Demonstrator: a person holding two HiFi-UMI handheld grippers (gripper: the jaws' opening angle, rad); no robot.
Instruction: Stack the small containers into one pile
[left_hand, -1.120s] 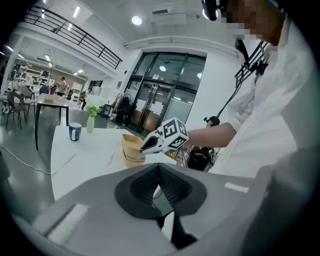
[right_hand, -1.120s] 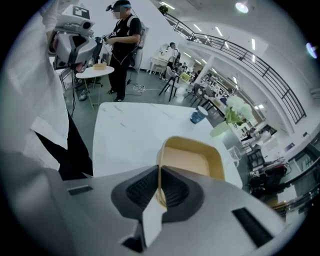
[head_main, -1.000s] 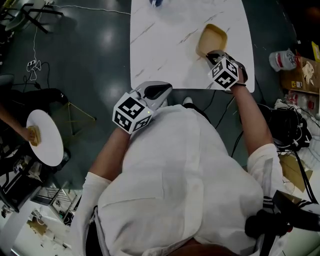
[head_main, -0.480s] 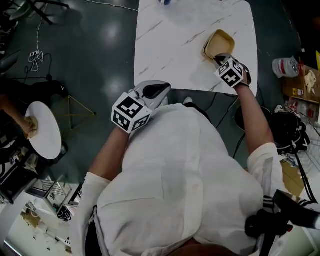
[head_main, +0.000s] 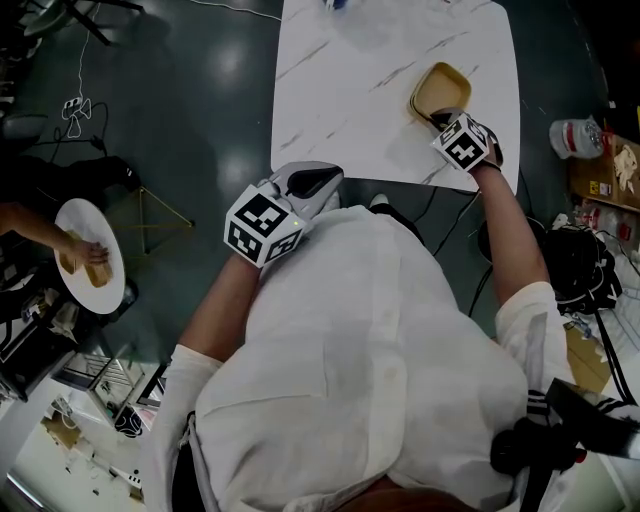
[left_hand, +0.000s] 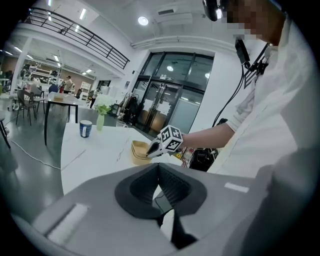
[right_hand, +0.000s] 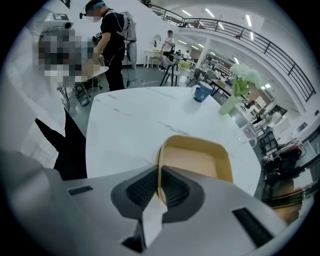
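A tan, square container (head_main: 440, 90) sits near the right front corner of the white marble table (head_main: 350, 90). My right gripper (head_main: 442, 116) is shut on its near rim. In the right gripper view that thin rim runs between the pads (right_hand: 172, 187), with the container (right_hand: 197, 160) stretching away beyond them. My left gripper (head_main: 312, 182) hangs just off the table's front edge, close to my body. It is shut with nothing in it (left_hand: 159, 181). The left gripper view shows the container (left_hand: 140, 151) and the right gripper (left_hand: 155, 148) from the side.
A blue cup (right_hand: 202, 92) and a vase with flowers (right_hand: 235, 87) stand at the table's far end. On the floor to the left is a small round white table (head_main: 92, 255) with a person's hand (head_main: 90, 252) over it. Boxes and cables (head_main: 600, 170) lie to the right.
The head view has shifted a little. The right gripper keeps its hold on the container at the same spot. The hand at the round table has moved over it.
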